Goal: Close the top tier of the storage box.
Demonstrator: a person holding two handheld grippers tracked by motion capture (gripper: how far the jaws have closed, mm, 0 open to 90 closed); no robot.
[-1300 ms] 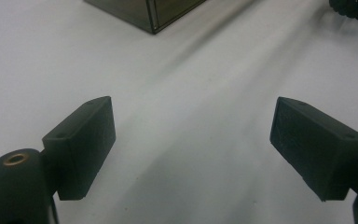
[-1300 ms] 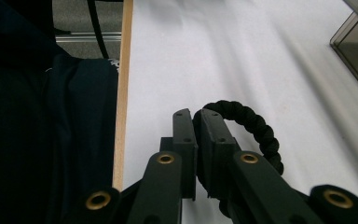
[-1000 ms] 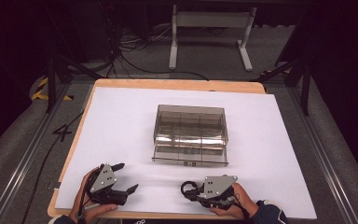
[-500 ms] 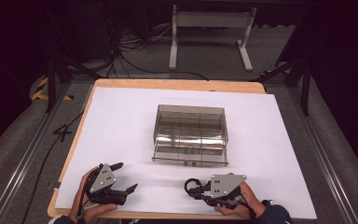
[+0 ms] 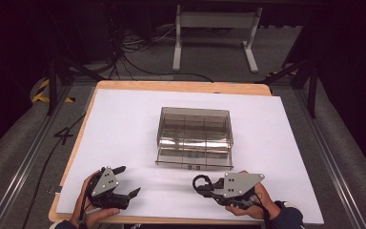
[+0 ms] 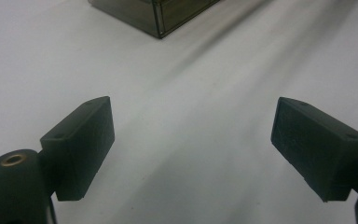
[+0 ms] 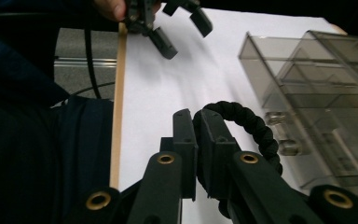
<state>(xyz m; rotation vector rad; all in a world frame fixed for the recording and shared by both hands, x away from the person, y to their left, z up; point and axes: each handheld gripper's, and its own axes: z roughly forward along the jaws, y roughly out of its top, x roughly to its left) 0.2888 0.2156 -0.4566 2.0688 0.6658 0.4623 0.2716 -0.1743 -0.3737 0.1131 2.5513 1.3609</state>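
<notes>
The black hair tie (image 7: 242, 121) is clamped by the right gripper (image 5: 205, 185); the drawer box (image 5: 194, 136), frame centre, should be approached slowly, left gripper (image 5: 126, 181) jaws apart.

Clear box (image 5: 194, 136) mid-table (image 5: 124, 109), black cord loop (image 5: 201, 183) just before it.

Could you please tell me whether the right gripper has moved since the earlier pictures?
Yes. The right gripper, shut on a black hair tie, has shifted slightly rightward along the table's near edge, judged against the clear plastic box, which has stayed put.
</notes>
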